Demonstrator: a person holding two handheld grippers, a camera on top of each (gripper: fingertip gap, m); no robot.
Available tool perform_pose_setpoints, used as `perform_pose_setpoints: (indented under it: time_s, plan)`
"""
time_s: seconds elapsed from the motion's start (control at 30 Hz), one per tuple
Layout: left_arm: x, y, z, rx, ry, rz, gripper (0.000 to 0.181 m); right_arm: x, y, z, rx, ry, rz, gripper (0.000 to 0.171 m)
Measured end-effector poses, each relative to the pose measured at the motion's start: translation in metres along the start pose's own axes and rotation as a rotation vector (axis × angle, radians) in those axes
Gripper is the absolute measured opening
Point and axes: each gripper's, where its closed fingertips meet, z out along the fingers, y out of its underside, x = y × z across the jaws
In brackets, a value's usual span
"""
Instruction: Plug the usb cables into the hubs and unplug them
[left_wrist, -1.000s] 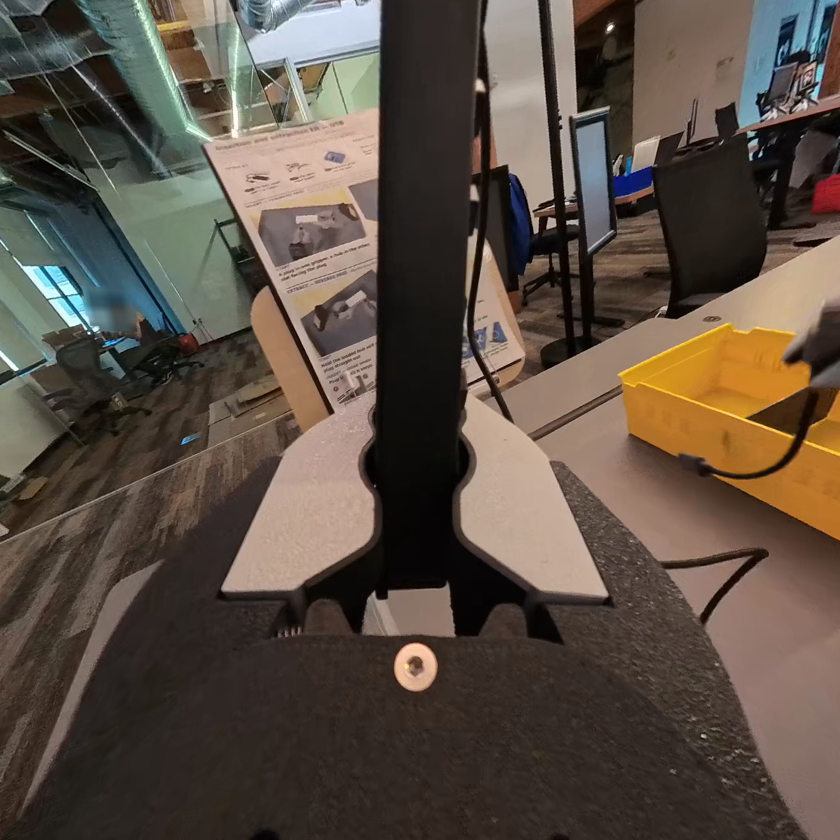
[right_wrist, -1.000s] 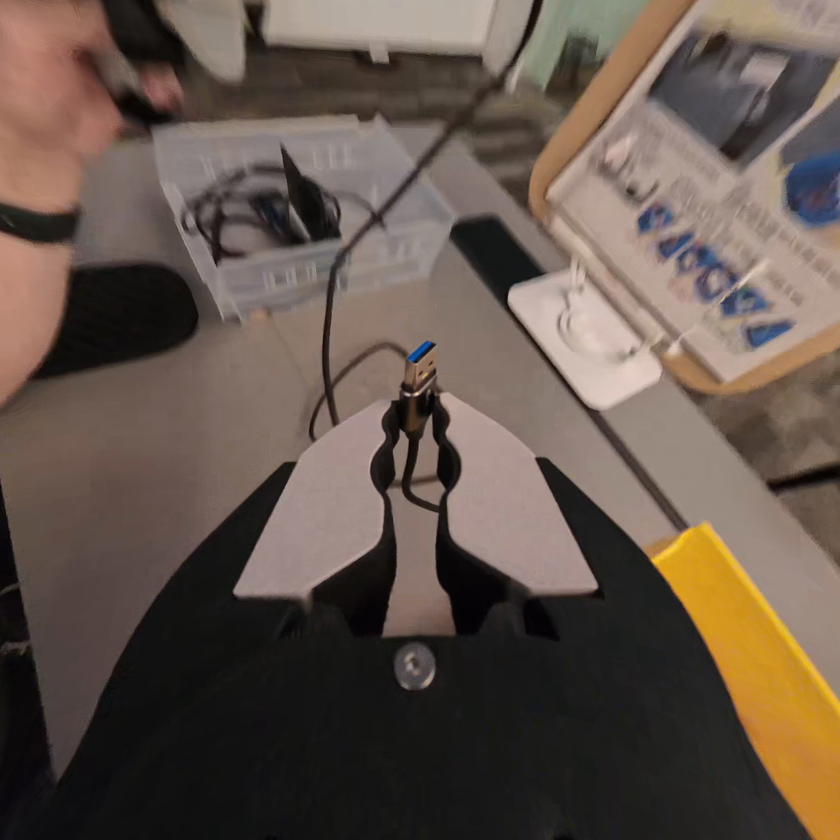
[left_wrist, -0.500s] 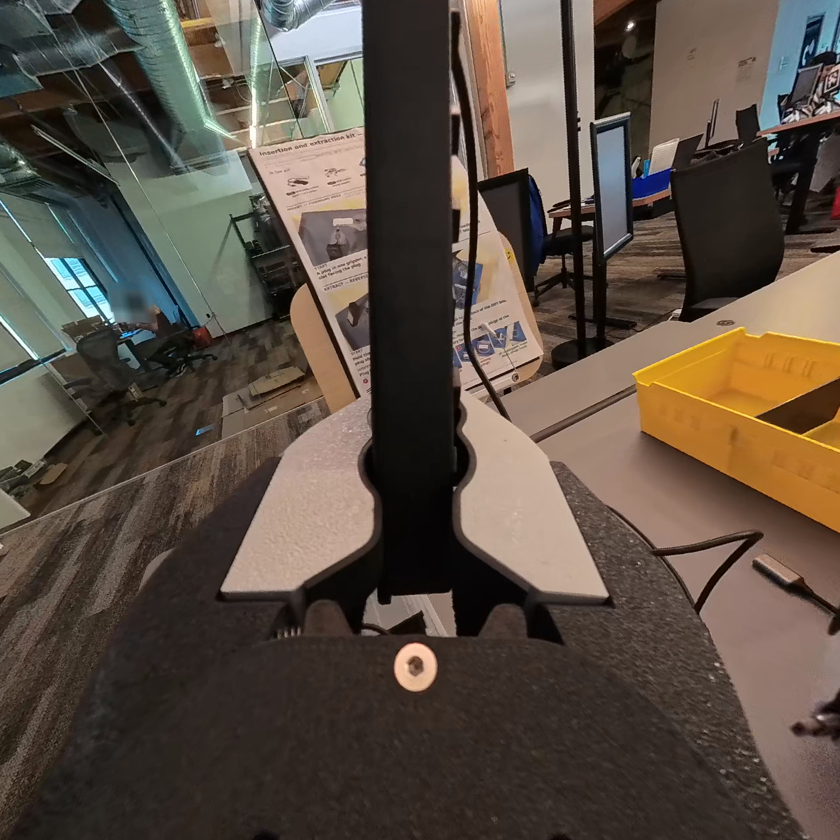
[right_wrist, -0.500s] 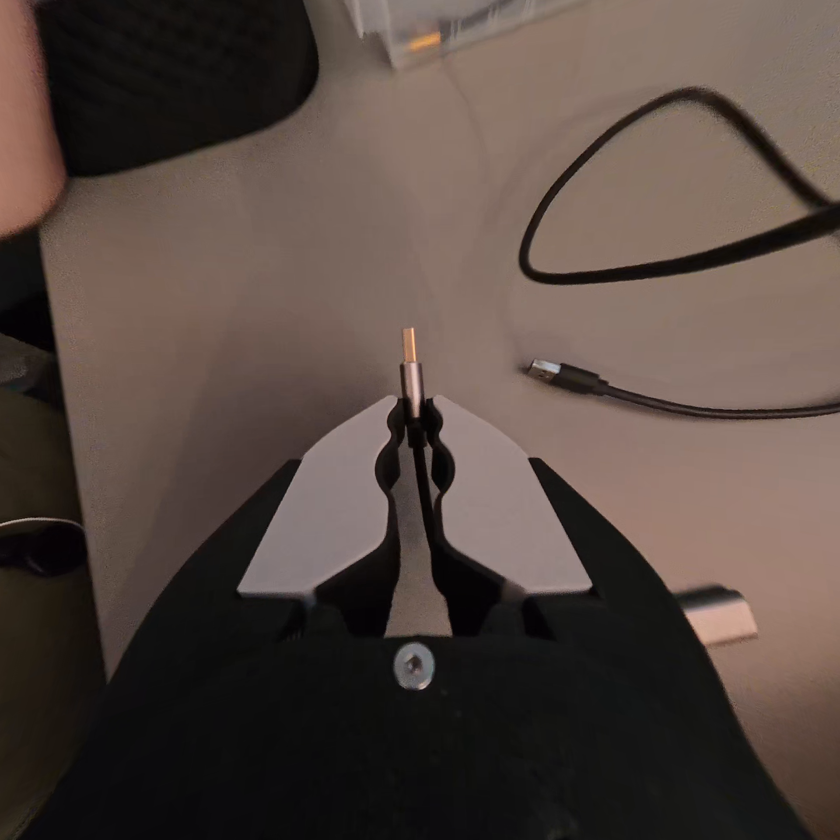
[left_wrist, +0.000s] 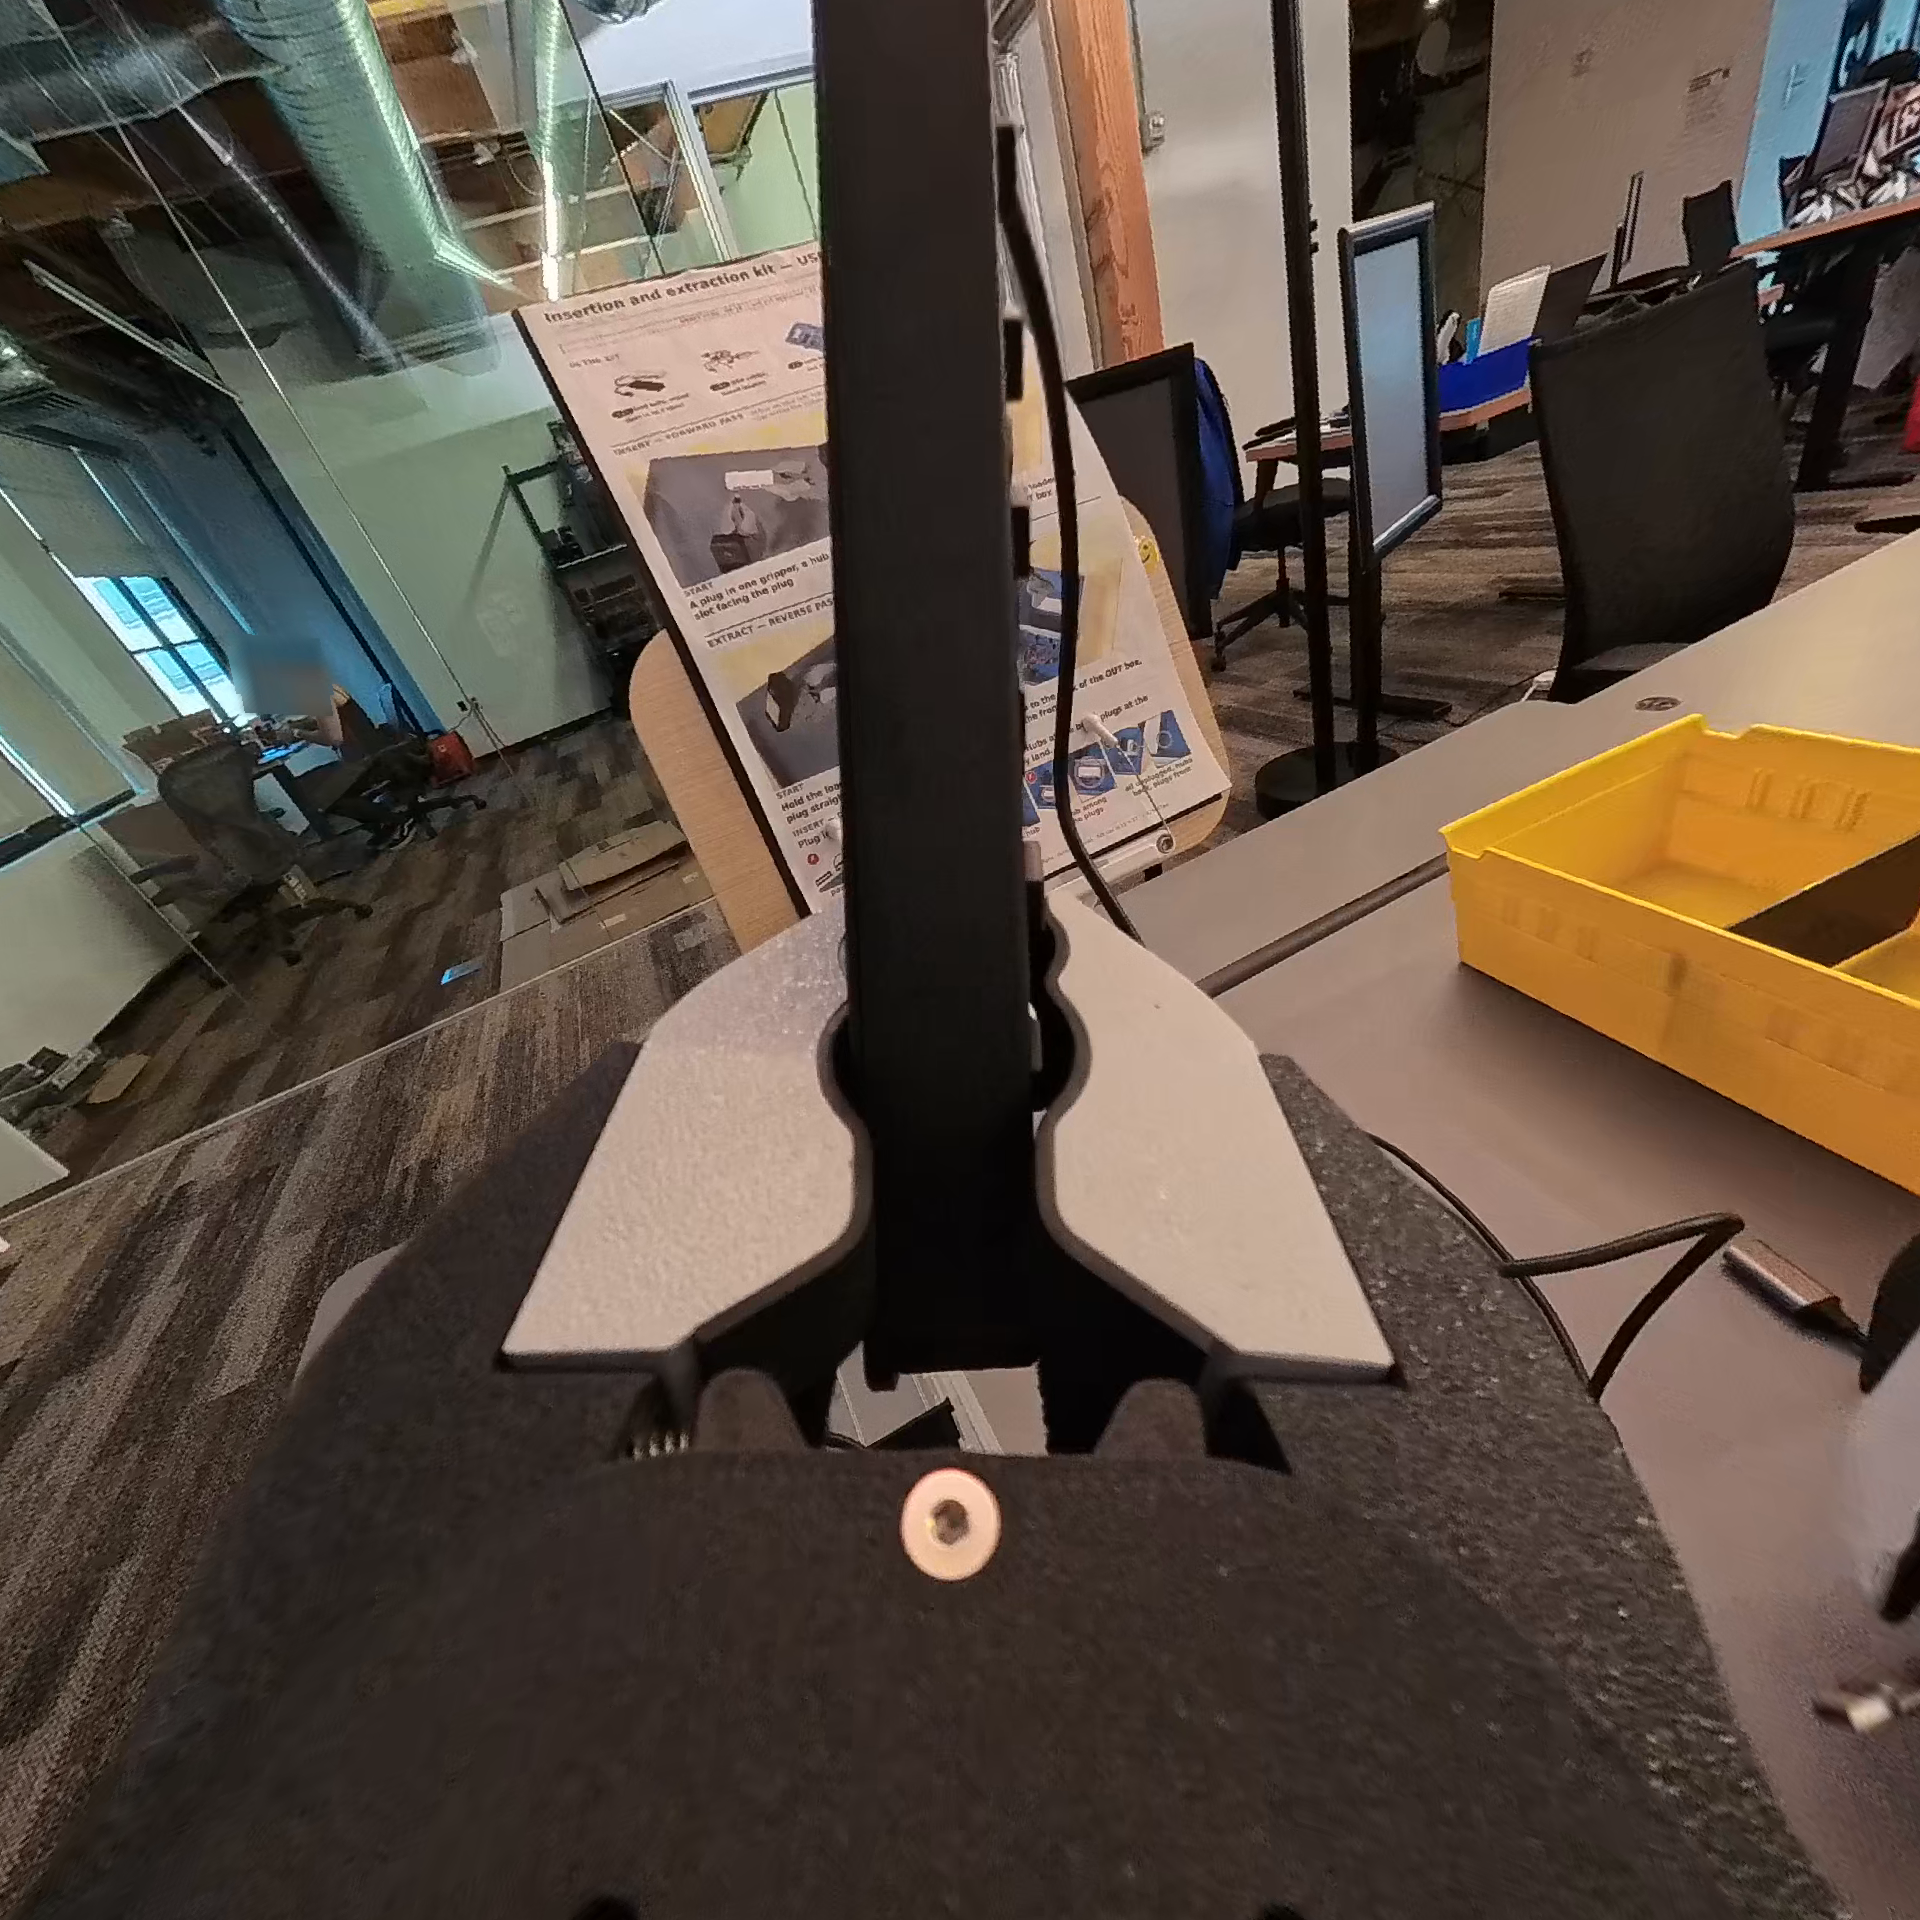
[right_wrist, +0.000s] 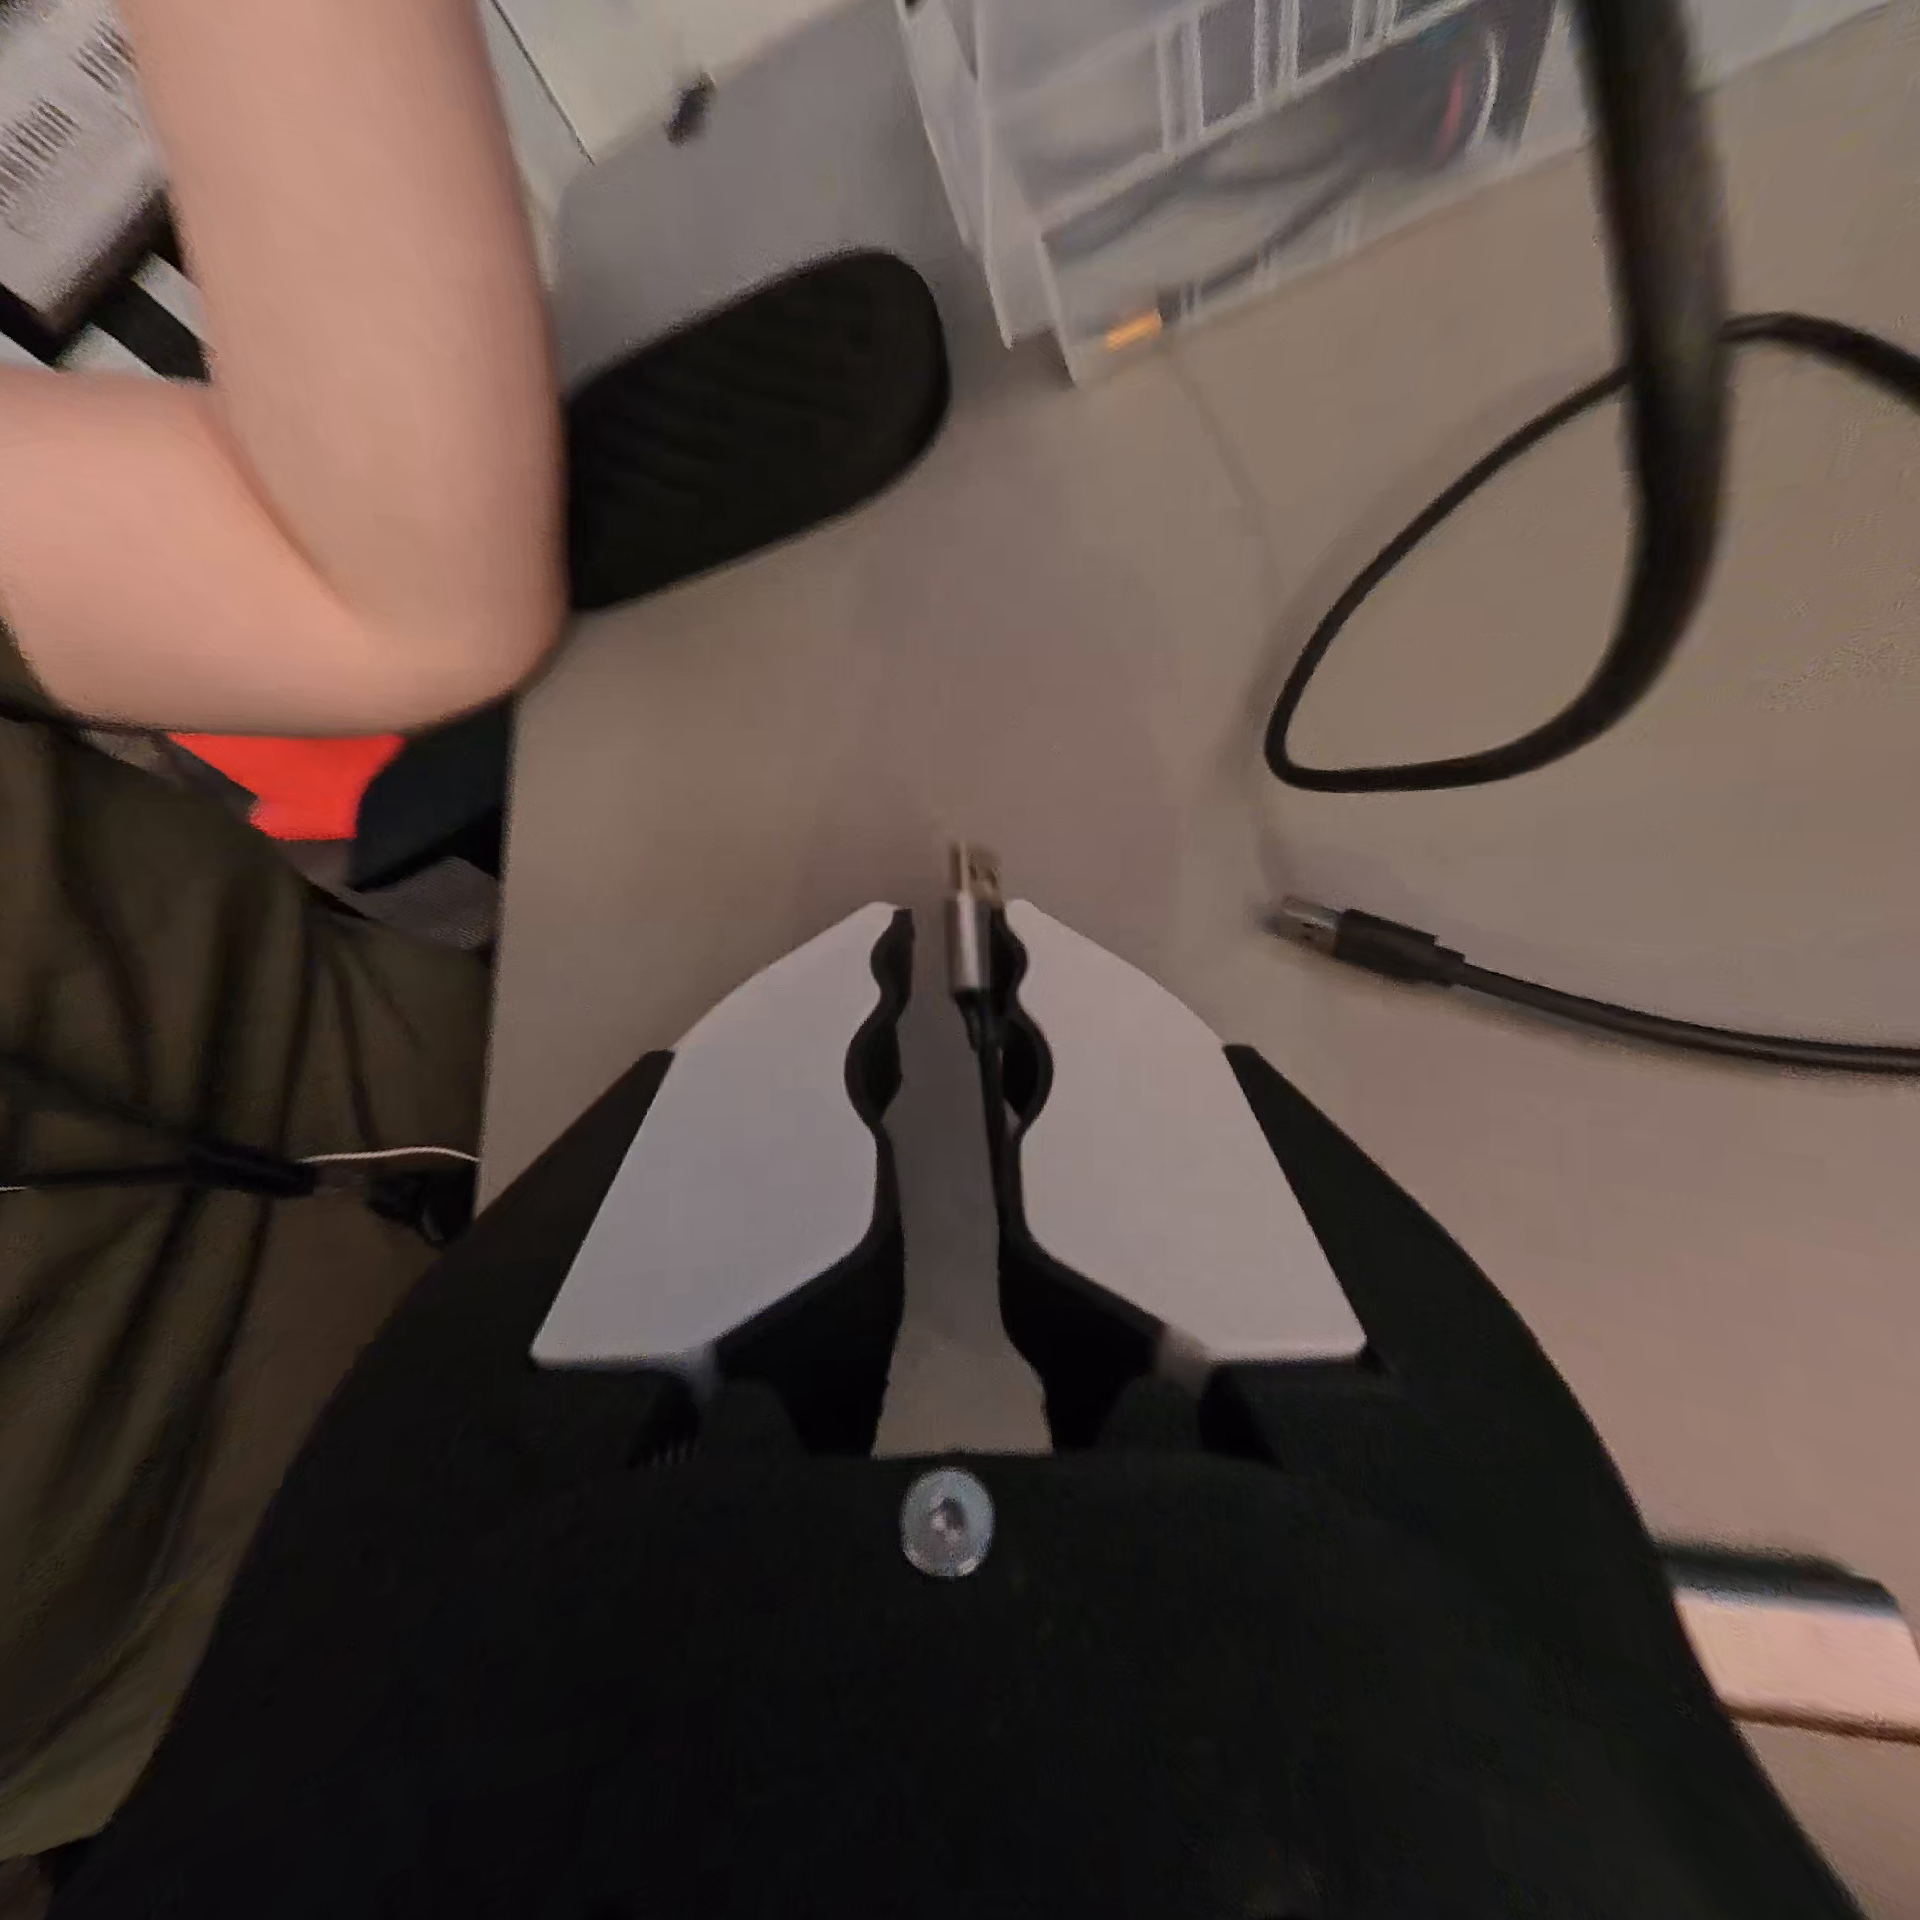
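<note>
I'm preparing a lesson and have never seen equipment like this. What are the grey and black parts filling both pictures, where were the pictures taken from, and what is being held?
No robot here: a person holds two hand-held grippers, each with a camera looking along its fingers. The left gripper is shut on a long black hub, held upright. Behind it are a yellow bin on the grey table and an instruction poster. The right gripper looks down at the table; its jaws are parted, with a silver usb plug resting against one finger. Another black cable lies loose nearby, and the person's arm shows on the left.
</note>
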Motion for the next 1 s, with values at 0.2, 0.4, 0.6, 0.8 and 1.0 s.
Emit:
perform_pose_setpoints:
  time_s: [0.2,0.4,0.6,0.8,1.0]
  plan:
    - [0.003,0.002,0.003,-0.015,-0.002,0.014,0.028,0.014,0.01,-0.003,0.002,-0.043,0.063,0.014]
    - [0.008,0.005,0.008,-0.036,0.0,0.035,0.028,0.014,0.04,0.003,-0.198,-0.065,0.058,0.014]
    - [0.014,0.008,0.014,-0.059,-0.001,0.059,0.028,0.008,0.053,0.012,-0.232,-0.157,0.175,0.013]
    - [0.018,0.01,0.017,-0.071,-0.002,0.078,0.028,0.002,0.054,0.011,-0.215,-0.169,0.168,0.015]
    - [0.019,0.008,0.017,-0.071,-0.007,0.089,0.028,0.002,0.058,0.012,-0.209,-0.064,0.036,0.012]
